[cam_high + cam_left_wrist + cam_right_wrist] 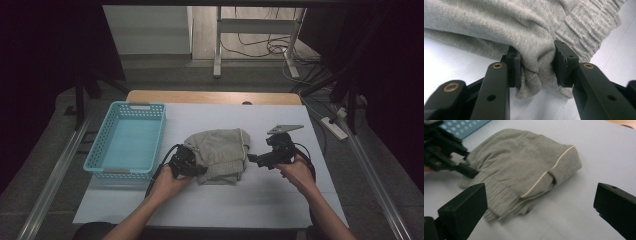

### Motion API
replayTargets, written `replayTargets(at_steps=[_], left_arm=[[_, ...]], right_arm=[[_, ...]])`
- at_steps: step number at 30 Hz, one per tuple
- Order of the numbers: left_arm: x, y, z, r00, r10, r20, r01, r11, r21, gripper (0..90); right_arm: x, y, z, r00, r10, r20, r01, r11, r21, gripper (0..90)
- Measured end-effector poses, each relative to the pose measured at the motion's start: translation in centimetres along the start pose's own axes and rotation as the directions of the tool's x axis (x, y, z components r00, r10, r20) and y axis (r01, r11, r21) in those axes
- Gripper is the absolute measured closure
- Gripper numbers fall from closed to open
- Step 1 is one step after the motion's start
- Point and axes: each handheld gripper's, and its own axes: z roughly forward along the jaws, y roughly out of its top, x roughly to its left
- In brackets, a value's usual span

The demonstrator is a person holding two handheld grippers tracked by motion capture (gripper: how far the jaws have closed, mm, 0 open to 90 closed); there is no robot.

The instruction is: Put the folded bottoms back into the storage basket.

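Grey knit garment (220, 154) lies bunched in a rough fold mid-tabletop (280, 205), just right of the light-blue basket (127, 140). It sits flat on the white surface, ribbed hem toward the person, a pale piping line running across the top layer.

Left tool (537, 66): jaws closed in on a pinch of the fabric near the ribbed edge. In the left gripper view both pads press into the cloth, a gathered fold squeezed between them and a loose flap hanging below. So it has a grip on the garment, jaws partly closed around the thickness of the bunch. In the high view the same tool (192, 167) sits at the garment's near-left corner, hand behind it.

Right tool (541, 205): jaws wide apart, nothing between them. The right gripper view looks across the garment (524, 170) from its side; the jaws frame the cloth's near edge but clear it, pads touching nothing. In the high view this tool (253, 159) hovers just right of the garment, jaw tips close to the cloth's right edge, grey plate on top.

Basket holds nothing visible; its near rim lies beside the left hand (167, 185). Right hand (297, 172) rests low over the tabletop.
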Motion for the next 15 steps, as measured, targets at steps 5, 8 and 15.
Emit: replayTargets(at_steps=[5, 8, 15], left_arm=[[0.0, 0.0, 0.0, 1.0000, -0.001, 0.001, 0.001, 1.0000, 0.003, 61.0], [0.0, 0.1, 0.0, 1.0000, -0.002, 0.001, 0.002, 1.0000, 0.006, 60.9], [0.1, 0.1, 0.0, 0.9999, -0.013, 0.005, 0.013, 0.9999, 0.006, 60.1]], right_arm=[[-0.6, 0.9, 1.6, 0.9993, -0.011, 0.037, 0.010, 0.999, 0.035, 0.0], [-0.8, 1.4, 2.4, 0.9978, -0.021, 0.063, 0.017, 0.998, 0.055, 0.0], [-1.6, 2.8, 3.9, 0.9975, 0.005, 0.070, -0.009, 0.998, 0.060, 0.0]])
